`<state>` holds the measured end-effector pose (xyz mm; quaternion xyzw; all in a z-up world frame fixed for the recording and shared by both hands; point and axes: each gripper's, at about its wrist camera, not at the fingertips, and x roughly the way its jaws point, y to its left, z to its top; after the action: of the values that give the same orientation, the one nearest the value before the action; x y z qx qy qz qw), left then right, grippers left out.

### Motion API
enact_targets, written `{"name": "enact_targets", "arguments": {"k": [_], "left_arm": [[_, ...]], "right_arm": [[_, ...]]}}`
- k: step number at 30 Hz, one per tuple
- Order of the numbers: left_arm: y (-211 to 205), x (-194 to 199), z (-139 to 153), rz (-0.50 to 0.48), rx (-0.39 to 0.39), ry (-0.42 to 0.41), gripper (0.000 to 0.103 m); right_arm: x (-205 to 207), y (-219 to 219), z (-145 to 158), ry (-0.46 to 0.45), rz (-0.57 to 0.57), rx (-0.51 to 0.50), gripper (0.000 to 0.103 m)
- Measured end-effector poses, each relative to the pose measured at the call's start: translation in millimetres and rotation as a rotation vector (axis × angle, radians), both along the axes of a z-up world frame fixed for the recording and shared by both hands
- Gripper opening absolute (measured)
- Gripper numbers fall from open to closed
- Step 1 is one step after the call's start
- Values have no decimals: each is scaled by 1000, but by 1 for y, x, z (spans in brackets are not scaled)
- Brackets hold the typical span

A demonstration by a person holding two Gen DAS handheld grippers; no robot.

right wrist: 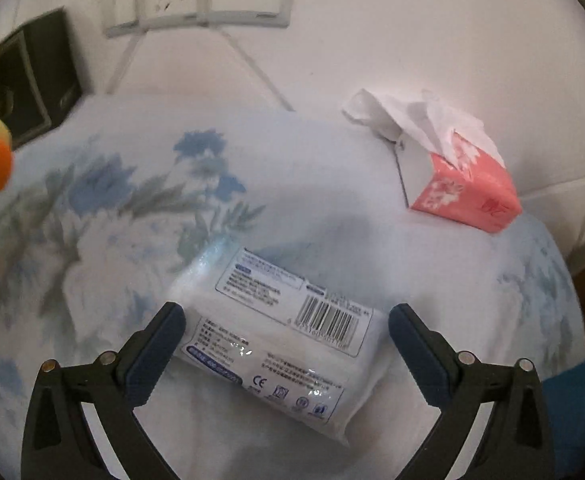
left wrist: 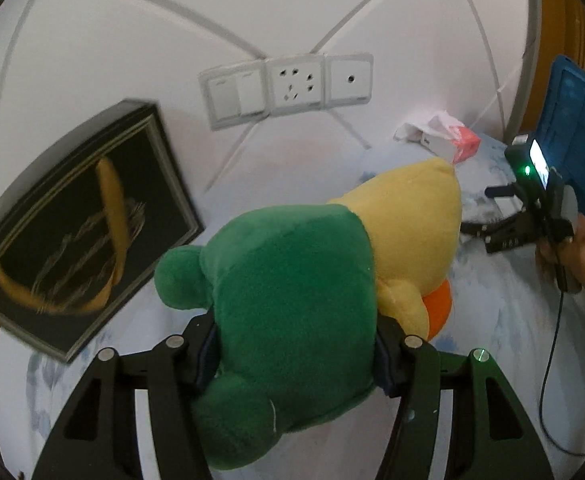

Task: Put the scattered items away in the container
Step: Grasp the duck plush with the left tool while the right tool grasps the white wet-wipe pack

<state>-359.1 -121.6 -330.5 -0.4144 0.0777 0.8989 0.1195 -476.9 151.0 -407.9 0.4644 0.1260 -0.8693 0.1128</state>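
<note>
Left wrist view: our left gripper [left wrist: 296, 354] clamps the plush duck [left wrist: 312, 292] by its soft green body, above the bed | our right gripper [right wrist: 286, 338], fingers wide, straddles the wipes pack [right wrist: 280, 336] on the bedsheet [right wrist: 92, 208] | light, slippery film; we'd pinch across its narrow width.

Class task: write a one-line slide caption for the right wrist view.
Open right gripper straddles a white wipes pack on the floral bedsheet.

Blue crate [left wrist: 584, 148] cut off rightward

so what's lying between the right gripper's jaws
A white wipes pack with a barcode label lies on the floral bedsheet between the open right gripper jaws, seen in the right wrist view.
</note>
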Motion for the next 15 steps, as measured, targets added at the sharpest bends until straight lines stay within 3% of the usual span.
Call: {"name": "enact_targets", "arguments": {"k": [6,8,12,14,15], "left_arm": [[-6,23,4,13,37,-3,60],[-6,34,7,12,46,-5,60],[-9,59,5,24,61,-30,60],[-11,75,3,29,61,-48,60],[-12,83,3,32,64,-56,60]], "right_arm": [[15,-19,-4,-83,75,-51,102],[32,-29,-2,-102,88,-64,97],[78,-39,2,-133,31,-123,85],[107,-44,5,-137,13,-150,74],[121,-44,7,-143,0,-166,63]]}}
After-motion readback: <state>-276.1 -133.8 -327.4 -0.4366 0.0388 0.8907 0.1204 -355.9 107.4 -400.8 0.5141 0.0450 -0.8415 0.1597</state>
